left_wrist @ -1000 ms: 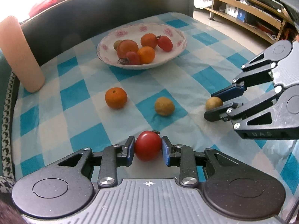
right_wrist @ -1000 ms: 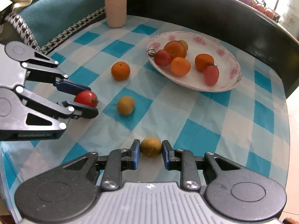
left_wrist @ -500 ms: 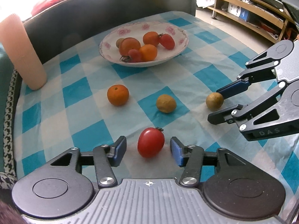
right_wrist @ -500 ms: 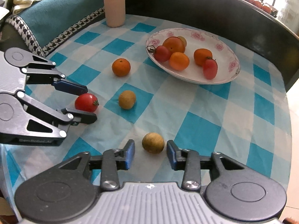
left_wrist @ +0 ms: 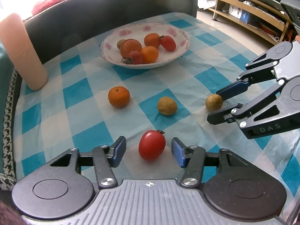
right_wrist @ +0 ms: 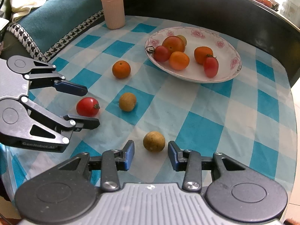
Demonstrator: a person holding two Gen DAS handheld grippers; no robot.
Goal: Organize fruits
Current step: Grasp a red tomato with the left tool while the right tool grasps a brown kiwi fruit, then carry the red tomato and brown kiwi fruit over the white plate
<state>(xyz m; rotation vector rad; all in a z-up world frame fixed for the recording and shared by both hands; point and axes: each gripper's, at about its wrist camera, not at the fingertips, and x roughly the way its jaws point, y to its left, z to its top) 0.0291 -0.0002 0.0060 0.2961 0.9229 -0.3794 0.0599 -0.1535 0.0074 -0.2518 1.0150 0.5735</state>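
Two claws, each framing a loose fruit on the checked cloth

Low in the frame, the left gripper (left_wrist: 148, 151) gapes around the tomato (left_wrist: 151, 145) and the right gripper (right_wrist: 151, 154) around a brown fruit (right_wrist: 154, 141), neither touching; seemingly lined up for the plate (right_wrist: 227, 56) at upper right.

Four loose fruits are spread on the worktop (right_wrist: 234, 112); the tomato (left_wrist: 151, 145) sits between the left tongs (left_wrist: 148, 151), the longan (right_wrist: 154, 141) between the right tongs (right_wrist: 151, 155); the plate (right_wrist: 232, 63) of fruit is set behind, the cup (right_wrist: 112, 3) further back-left.
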